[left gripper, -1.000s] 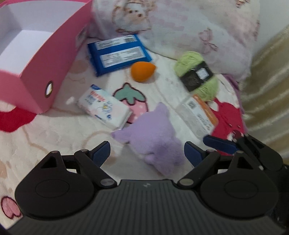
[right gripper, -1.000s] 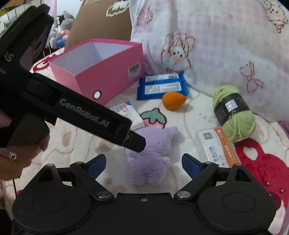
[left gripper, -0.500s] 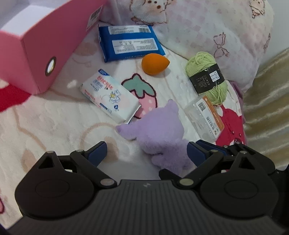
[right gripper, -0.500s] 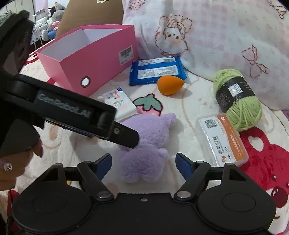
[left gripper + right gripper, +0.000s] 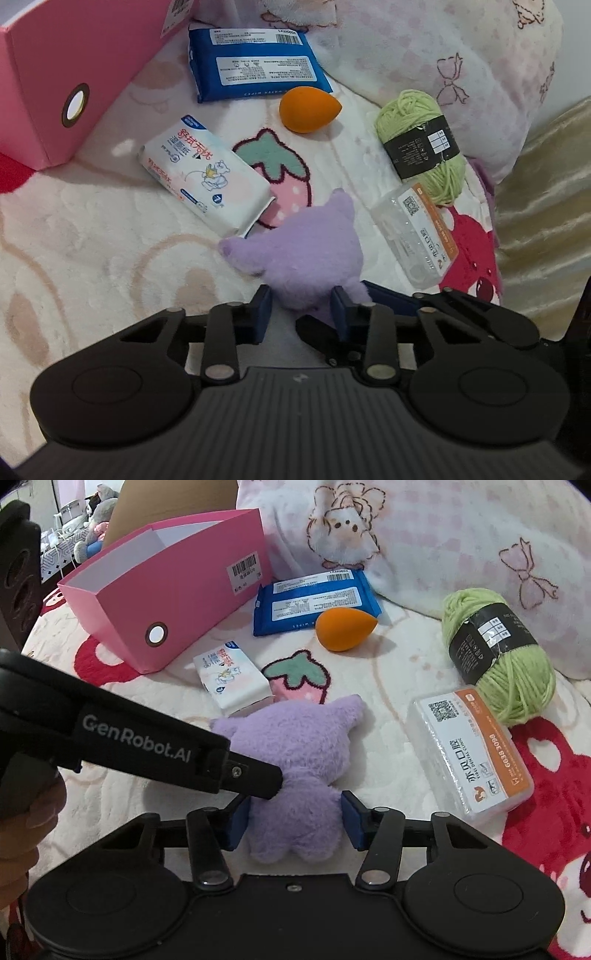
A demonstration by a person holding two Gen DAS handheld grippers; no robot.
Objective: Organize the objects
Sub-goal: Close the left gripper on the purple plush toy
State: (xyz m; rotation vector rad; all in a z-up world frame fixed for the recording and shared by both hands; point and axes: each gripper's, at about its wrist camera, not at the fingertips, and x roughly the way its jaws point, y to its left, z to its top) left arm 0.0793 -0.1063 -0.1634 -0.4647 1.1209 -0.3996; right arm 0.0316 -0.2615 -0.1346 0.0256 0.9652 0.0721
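A purple plush toy point(image 5: 306, 251) point(image 5: 295, 753) lies on the patterned blanket. My left gripper point(image 5: 301, 308) is shut on its near end, a blue pad on each side. My right gripper point(image 5: 293, 821) is also shut on the plush's lower end. The left gripper's arm point(image 5: 147, 746) crosses the right wrist view from the left. An open pink box point(image 5: 166, 598) point(image 5: 62, 81) stands at the far left.
A white tissue pack point(image 5: 207, 177), a blue wipes pack point(image 5: 255, 66), an orange sponge egg point(image 5: 308, 109), a green yarn ball point(image 5: 424, 144) and a clear floss box point(image 5: 417, 232) lie on the blanket. A pink pillow point(image 5: 443, 535) lies behind.
Both grippers have moved in on the purple plush and closed their jaws on it; they were wide open before.
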